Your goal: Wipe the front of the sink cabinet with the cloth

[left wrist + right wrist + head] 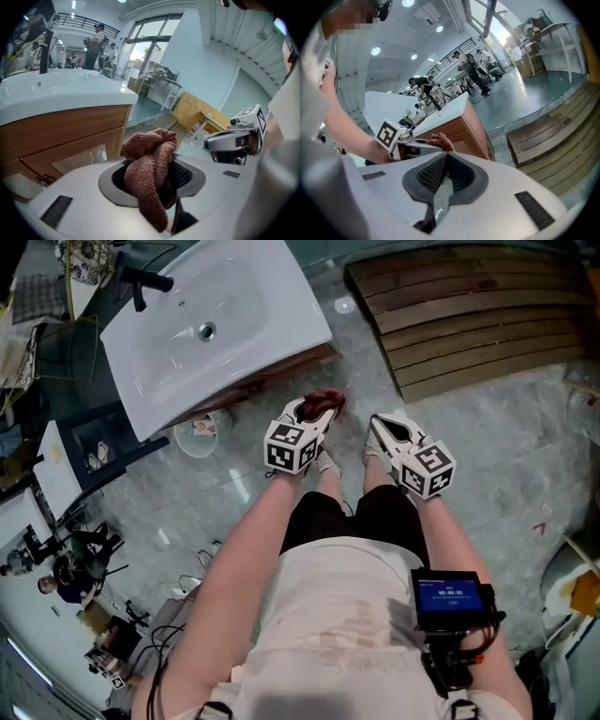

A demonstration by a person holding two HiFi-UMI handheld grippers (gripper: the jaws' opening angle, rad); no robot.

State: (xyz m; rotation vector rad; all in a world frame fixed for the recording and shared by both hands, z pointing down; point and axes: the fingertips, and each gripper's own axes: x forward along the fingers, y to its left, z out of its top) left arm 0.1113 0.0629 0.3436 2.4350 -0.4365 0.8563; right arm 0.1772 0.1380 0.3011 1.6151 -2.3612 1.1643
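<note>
My left gripper [322,416], jaws clamped on the bunched reddish-brown cloth [149,164], hangs near the wooden sink cabinet front [65,126] without touching it. I judge the wiping not yet begun. My right gripper [378,427] has its jaws together, empty. The cabinet's lower front is cut off, so I cannot judge its cleanliness.
</note>
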